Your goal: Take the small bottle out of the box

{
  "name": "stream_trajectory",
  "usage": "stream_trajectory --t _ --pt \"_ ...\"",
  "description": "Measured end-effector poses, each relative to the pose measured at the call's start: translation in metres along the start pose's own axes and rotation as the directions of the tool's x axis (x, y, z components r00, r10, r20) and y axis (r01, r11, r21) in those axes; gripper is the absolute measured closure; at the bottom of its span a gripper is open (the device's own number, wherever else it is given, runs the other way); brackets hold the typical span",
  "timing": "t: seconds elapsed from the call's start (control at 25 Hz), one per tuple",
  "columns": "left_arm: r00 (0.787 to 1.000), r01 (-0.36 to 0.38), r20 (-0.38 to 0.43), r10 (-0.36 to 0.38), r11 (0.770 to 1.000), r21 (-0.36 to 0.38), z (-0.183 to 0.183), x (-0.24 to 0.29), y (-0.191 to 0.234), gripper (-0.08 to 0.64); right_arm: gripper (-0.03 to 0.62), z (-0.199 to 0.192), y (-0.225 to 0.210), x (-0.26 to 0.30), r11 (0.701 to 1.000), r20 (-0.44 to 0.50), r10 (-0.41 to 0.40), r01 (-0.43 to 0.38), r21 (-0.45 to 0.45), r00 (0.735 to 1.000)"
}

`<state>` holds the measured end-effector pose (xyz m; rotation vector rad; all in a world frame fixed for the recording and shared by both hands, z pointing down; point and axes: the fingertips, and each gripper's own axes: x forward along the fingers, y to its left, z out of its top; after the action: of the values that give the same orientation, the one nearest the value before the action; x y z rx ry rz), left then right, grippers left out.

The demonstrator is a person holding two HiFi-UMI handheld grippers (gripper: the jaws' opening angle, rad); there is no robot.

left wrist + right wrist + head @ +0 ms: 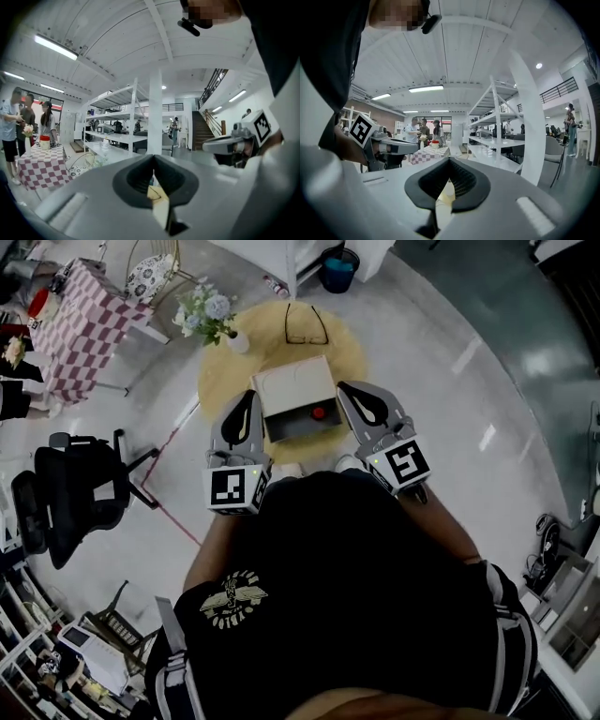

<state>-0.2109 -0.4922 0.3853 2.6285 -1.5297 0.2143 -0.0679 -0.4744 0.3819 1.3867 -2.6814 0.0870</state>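
Pale glossy floor is spreading out all round, and a round yellow table (220, 381) is sitting dead centre, just beyond both sets of fingertips. On it the box (292, 388) is lying open, right between the two grippers as the head view is showing them. The left gripper (250, 396) is hanging off the box's left side, its fingers (136, 176) pressing tip to tip with nothing caught between them. The right gripper (343, 387) is hovering off the box's right side, and its fingers are sitting fully closed too, gripping nothing at all. The small bottle (319, 413) is showing only as a red dot in the dark inside of the box, just inward of the right fingertips and farther from the left ones; neither gripper is touching it. Ahead of the left fingertips a bunch of flowers (206, 313) is standing at the table's edge. Farther out to their left a table with a checked cloth (84, 334) is standing, and an office chair (70, 488) is sitting back behind them.
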Motion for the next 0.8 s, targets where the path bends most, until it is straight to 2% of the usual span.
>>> stream_trajectory --t 0.24,0.4,0.6,0.8 --pt "0.993 -0.115 -0.004 0.115 0.993 0.021 0.010 -0.011 -0.009 0.560 0.584 -0.002 -0.006 -0.009 0.994 0.009 0.101 -0.101 0.031 0.995" --pt "0.984 -0.173 -0.035 0.174 0.984 0.042 0.005 -0.017 -0.014 0.560 0.584 -0.003 -0.009 -0.013 0.987 0.036 0.147 -0.149 0.058 0.989" --pt "0.981 -0.186 -0.047 0.187 0.982 0.033 -0.004 -0.025 -0.014 0.560 0.584 -0.010 -0.011 -0.005 0.986 0.036 0.153 -0.155 0.062 0.988" --pt "0.989 -0.144 -0.041 0.144 0.989 0.020 -0.008 -0.017 0.004 0.560 0.584 -0.008 0.000 0.018 0.989 0.030 0.137 -0.138 0.057 0.990"
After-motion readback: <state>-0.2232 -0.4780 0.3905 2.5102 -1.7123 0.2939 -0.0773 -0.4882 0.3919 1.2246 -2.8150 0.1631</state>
